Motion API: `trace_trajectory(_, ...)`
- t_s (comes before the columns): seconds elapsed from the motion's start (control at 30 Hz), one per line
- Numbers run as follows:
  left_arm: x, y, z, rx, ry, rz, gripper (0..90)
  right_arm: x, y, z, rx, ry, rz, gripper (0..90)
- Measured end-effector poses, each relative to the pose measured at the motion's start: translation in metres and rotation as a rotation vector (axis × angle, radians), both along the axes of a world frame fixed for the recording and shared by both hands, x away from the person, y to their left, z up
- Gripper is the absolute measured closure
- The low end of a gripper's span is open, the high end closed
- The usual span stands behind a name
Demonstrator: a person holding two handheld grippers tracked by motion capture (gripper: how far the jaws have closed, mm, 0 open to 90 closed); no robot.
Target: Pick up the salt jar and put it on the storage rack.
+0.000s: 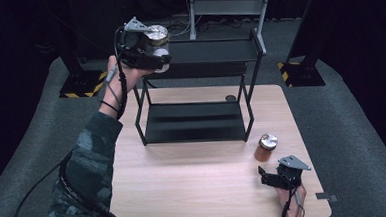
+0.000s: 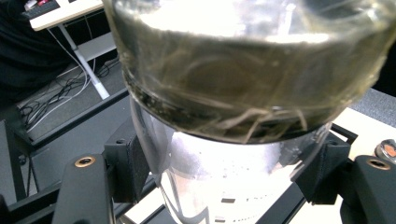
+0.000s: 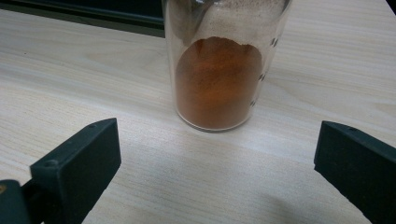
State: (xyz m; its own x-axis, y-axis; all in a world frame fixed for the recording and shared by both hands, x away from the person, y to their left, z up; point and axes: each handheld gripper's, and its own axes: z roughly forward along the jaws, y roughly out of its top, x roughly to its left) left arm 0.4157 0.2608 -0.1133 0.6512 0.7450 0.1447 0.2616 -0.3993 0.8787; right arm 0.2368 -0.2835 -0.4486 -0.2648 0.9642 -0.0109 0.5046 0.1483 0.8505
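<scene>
A pale wooden desk point(image 1: 195, 188) stands on grey carpet, and on its far half sits a black two-tier metal shelf rack point(image 1: 202, 123) whose upper tier point(image 1: 208, 51) rises well above the lower one. From the bottom left of the high view a forearm in a camouflage sleeve point(image 1: 86, 159) reaches up and away, and its hand point(image 1: 124, 74) carries the left tongs point(image 1: 159, 52) raised in the air at the left end of the rack's upper tier, with a black cable trailing down along the arm. Those tongs are pinching a clear glass jar point(image 1: 158, 44) with a silvery lid; in the left gripper view the jar point(image 2: 233, 93) bulks close to the lens, its glass wall seated between the two black pads point(image 2: 126, 163), with pale dried strands inside it. Whether the jar touches the tier cannot be told. At the near right corner of the desk the right tongs point(image 1: 270, 177) rest low in the other hand, their jaws spread wide and gripping nothing. Just beyond them, standing upright on the desk and apart from the rack, is a smaller glass jar of orange-brown powder point(image 1: 266, 147) with a shiny cap; in the right gripper view this jar point(image 3: 219, 79) stands ahead of the open pads point(image 3: 79, 158), not touching them.
</scene>
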Motion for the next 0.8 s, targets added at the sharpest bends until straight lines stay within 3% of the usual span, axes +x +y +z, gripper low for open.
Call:
trace_trajectory(0.4,0.018,-0.013,0.005,0.019,0.018,0.033,30.7,0.000,0.000,0.000,-0.002,0.003,0.002,0.0)
trace_trajectory(0.8,0.038,-0.020,0.006,0.011,0.052,0.067,30.6,0.001,0.000,0.001,-0.004,0.004,0.005,0.0)
